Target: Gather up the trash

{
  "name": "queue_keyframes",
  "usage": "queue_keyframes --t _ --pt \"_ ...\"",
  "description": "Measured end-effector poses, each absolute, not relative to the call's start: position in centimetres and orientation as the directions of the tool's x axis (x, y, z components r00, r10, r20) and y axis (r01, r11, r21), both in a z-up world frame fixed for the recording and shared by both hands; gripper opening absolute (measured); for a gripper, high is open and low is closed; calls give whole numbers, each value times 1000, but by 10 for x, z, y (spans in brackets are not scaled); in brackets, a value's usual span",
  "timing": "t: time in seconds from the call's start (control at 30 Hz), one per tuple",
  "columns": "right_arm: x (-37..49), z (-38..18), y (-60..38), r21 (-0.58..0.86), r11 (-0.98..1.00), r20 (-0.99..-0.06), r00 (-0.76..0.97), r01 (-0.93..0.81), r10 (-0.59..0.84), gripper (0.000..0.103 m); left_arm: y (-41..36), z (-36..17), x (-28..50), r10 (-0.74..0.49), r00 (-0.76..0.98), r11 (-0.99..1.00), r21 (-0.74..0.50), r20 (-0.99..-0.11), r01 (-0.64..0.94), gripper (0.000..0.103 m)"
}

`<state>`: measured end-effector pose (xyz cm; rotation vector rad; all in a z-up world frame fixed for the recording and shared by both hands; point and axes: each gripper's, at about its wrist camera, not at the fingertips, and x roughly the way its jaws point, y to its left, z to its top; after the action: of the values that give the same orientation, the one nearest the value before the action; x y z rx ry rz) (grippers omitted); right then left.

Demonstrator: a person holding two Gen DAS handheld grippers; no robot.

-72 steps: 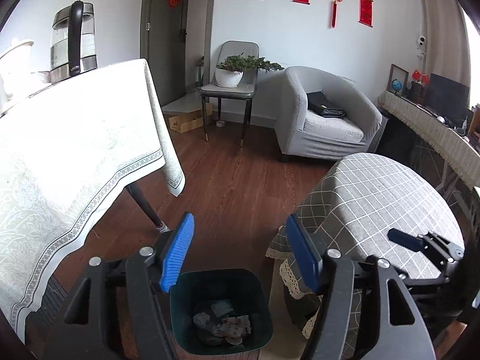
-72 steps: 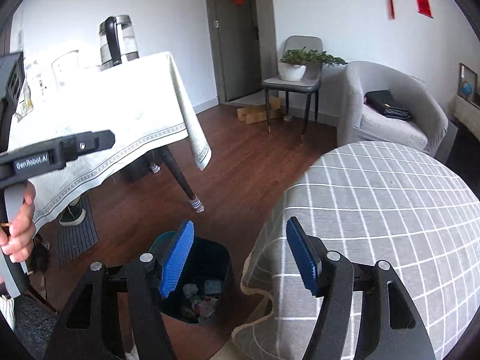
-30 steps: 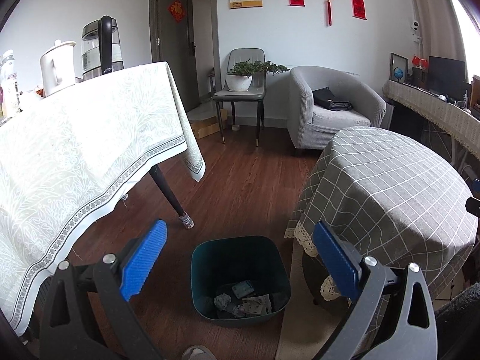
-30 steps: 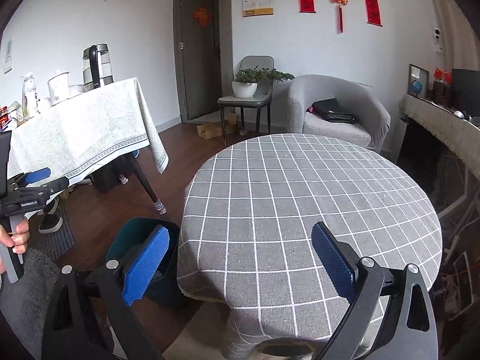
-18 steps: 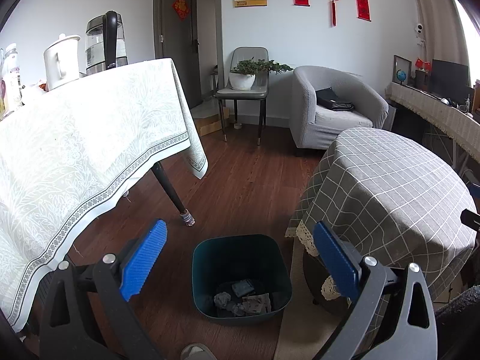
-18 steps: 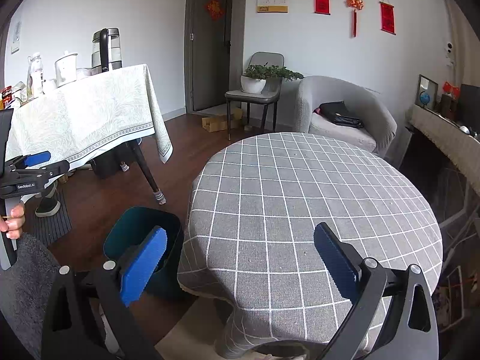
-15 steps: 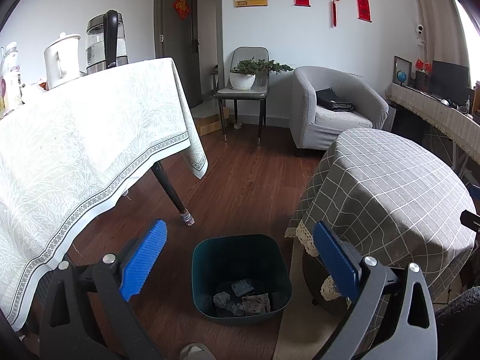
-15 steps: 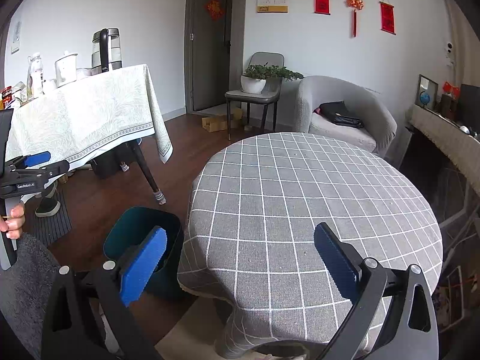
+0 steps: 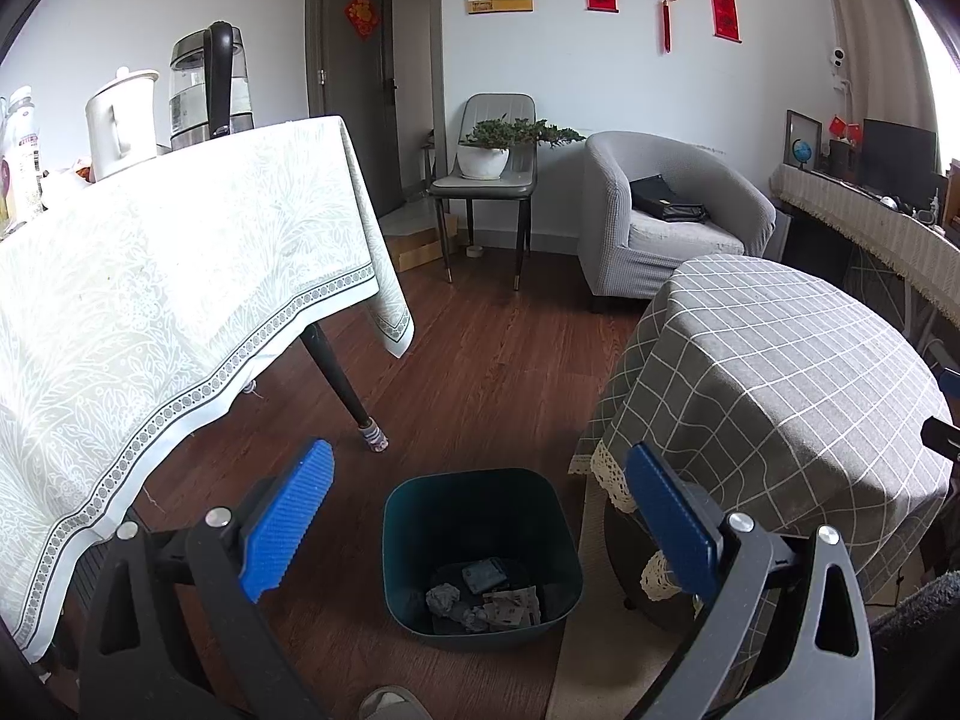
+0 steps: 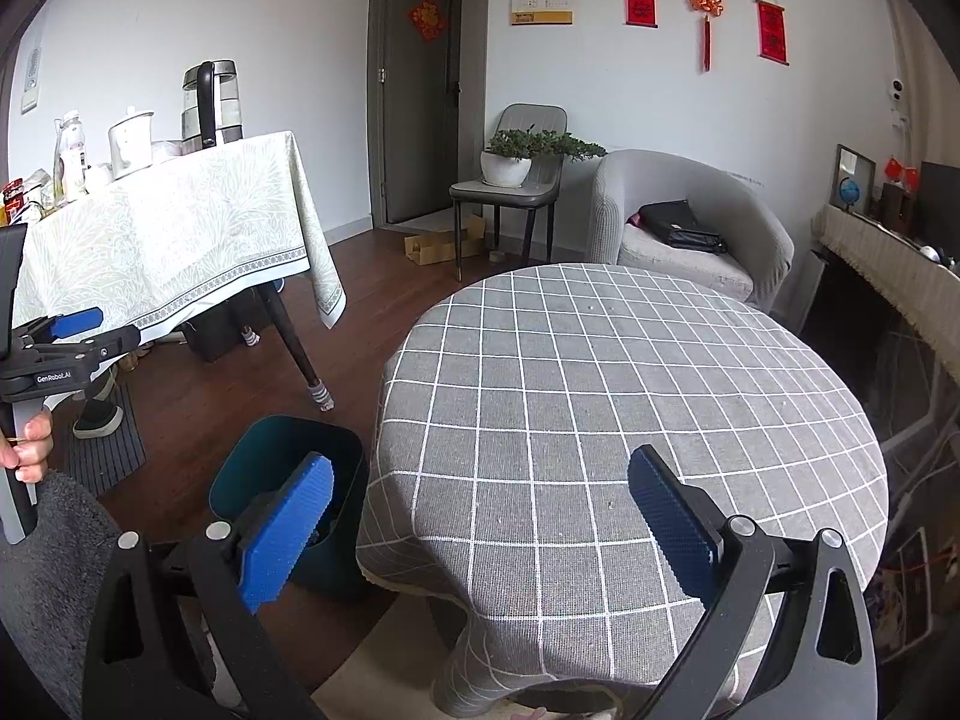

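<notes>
**Both tongs wide over bin and round table**

The left gripper point(image 9: 480, 519) hangs with its ribbed blue rubber pads spread wide and nothing between them, above a dark teal plastic bin point(image 9: 480, 504) with rounded corners and smooth walls. The bin stands on the reddish-brown wood-plank floor point(image 9: 480, 360), just beside the hem of the round table's grey cloth with white grid lines point(image 9: 780, 372), which ends in a cream lace fringe. Crumpled grey paper scraps and flat wrappers point(image 9: 486, 600) lie at the bin's bottom.

The right gripper point(image 10: 480, 519) is likewise spread wide and holds nothing, above the gridded cloth's woven, matte top. To the left stands a table draped in pale green leaf-patterned cloth point(image 10: 180, 240), carrying a glass and steel kettle point(image 10: 210, 102).
</notes>
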<state>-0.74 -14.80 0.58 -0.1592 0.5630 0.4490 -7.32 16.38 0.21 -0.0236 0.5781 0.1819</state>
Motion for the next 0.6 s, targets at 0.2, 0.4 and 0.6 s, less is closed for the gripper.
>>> queue_keyframes --t 0.2,0.4,0.6 --pt "-6 7 -149 -14 894 -545 753 -449 369 100 164 1 -73 164 822 985 37 -546 -171 100" --pt "-6 6 -151 -11 894 -544 753 -449 372 100 163 0 -72 161 821 985 40 -548 -167 100" --pt "-6 7 -151 -1 895 -542 753 -446 374 100 163 1 -71 159 820 985 39 -549 -165 100"
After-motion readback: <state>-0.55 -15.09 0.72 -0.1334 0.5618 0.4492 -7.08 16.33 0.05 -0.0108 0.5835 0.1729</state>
